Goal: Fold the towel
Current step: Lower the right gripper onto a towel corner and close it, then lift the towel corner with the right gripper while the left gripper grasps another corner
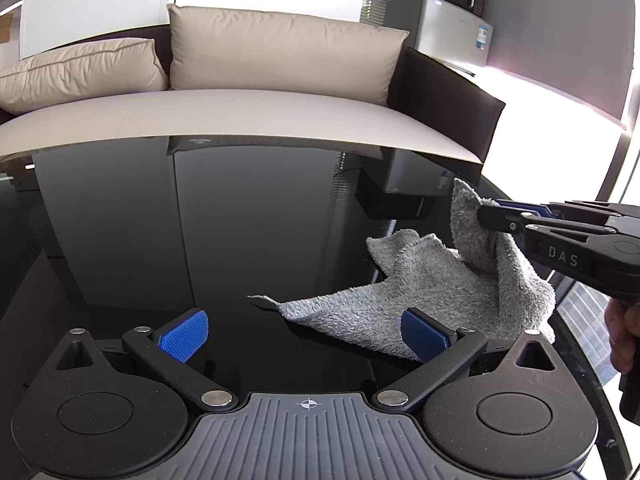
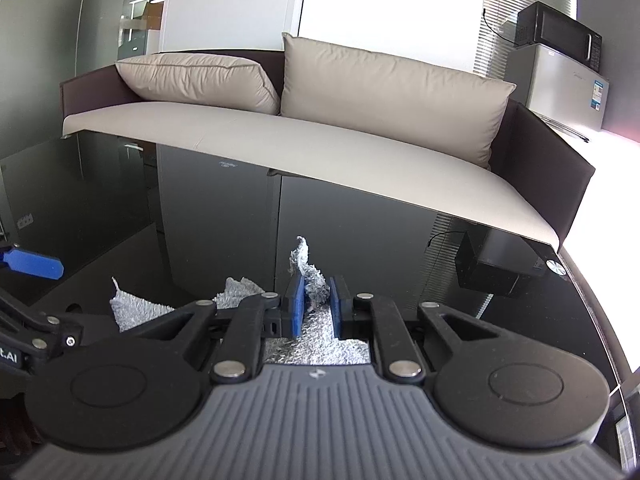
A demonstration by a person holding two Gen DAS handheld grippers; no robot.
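- Grey towel (image 1: pixel 432 292) crumpled on black glossy table (image 1: pixel 160 240), corner lifted, near part hidden behind right gripper (image 2: pixel 315 304) body.
- Right gripper pinching towel corner.
- Left gripper (image 1: pixel 304 334) spread wide, nothing between pads.

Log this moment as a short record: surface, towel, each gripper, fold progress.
surface: glossy black table
towel: grey towel, crumpled, one corner lifted, the rest lying on the table
right gripper: right gripper shut on a bunched towel corner, pads pressing the cloth
left gripper: left gripper open, nothing between its pads; one pad sits in front of the towel's near edge
fold progress: no fold made yet
background: beige sofa behind the table
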